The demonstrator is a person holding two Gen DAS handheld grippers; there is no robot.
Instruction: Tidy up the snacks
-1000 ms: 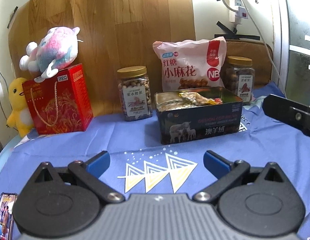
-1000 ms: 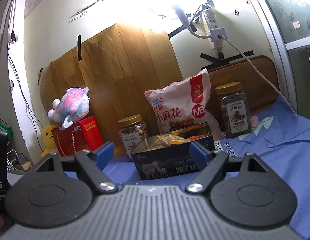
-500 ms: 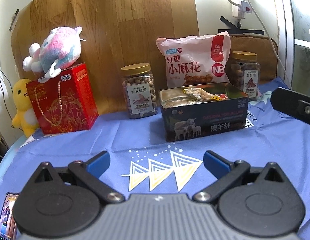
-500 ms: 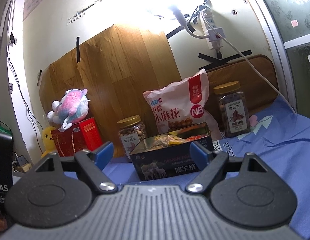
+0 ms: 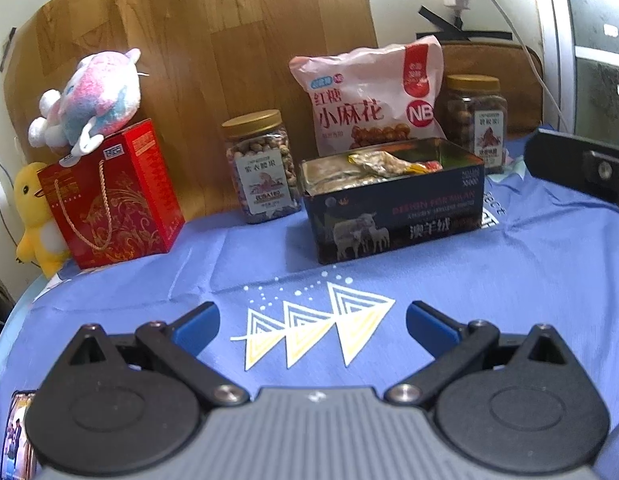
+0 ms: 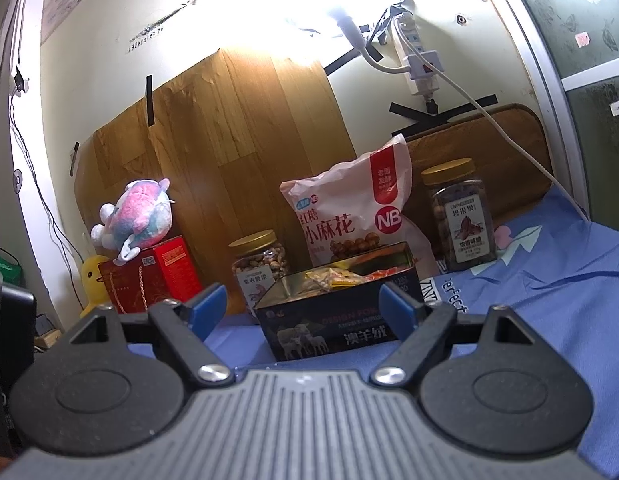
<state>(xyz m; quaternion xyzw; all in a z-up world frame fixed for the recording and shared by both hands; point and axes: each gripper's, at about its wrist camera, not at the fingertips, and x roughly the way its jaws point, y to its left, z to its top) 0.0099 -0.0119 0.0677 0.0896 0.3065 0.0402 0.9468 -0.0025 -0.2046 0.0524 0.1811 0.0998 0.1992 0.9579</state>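
A dark open tin [image 5: 393,216] [image 6: 333,324] holding snack packets [image 5: 389,162] stands on the blue cloth [image 5: 269,264]. Behind it leans a pink snack bag [image 5: 369,96] [image 6: 349,216]. One gold-lidded nut jar [image 5: 263,166] [image 6: 259,264] is left of the tin, another [image 5: 477,118] [image 6: 461,216] to its right. My left gripper [image 5: 311,320] hovers open over the cloth, well short of the tin, with nothing between its fingers. My right gripper [image 6: 301,304] is open too, pointing level at the tin from a distance; part of it [image 5: 581,164] shows at the left wrist view's right edge.
A red gift box [image 5: 109,196] with a plush toy [image 5: 89,100] on top stands at the back left, a yellow duck toy [image 5: 33,216] beside it. A wooden board [image 5: 229,40] leans on the wall. A phone [image 5: 17,432] lies at the near left.
The left wrist view has shifted slightly, so the tin and jars sit a bit further right and lower in frame. The right gripper's view is unchanged. Both grippers stayed open.
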